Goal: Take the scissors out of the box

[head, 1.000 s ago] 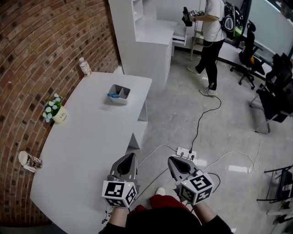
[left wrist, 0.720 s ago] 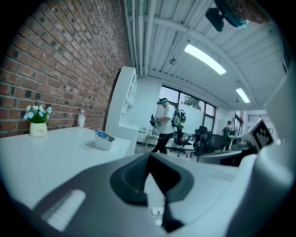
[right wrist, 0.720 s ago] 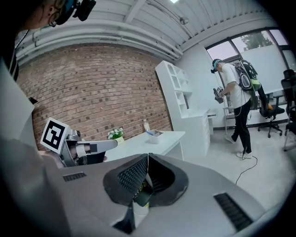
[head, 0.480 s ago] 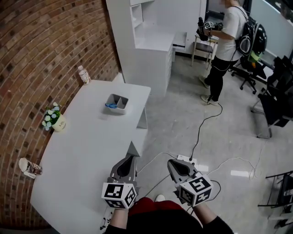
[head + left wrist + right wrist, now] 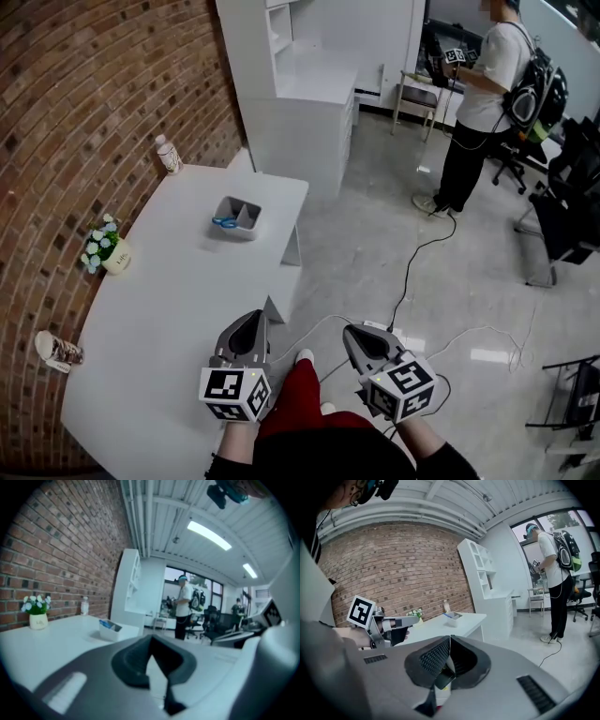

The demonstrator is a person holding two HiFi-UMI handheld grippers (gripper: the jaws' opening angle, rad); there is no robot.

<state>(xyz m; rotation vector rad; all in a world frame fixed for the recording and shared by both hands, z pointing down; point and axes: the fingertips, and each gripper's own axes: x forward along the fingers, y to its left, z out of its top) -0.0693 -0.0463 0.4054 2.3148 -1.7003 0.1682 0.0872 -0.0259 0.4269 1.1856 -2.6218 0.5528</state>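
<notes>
The scissors [image 5: 225, 222] are seen in the left compartment of the box [image 5: 246, 232] on the tabletop [image 5: 159, 309], well off at 12 o'clock from the left hand-held gripper [image 5: 257, 317]. It and the right hand-held gripper [image 5: 350, 330] are clenched empty (jaws are best opened just before the handles).

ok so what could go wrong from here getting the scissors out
1. Power strip and cables lie on the floor beside the table: a trip hazard walking to the box.
2. Left gripper and right gripper are both shut; reaching in like that might shove the box and its scissors toward the table edge.
</notes>
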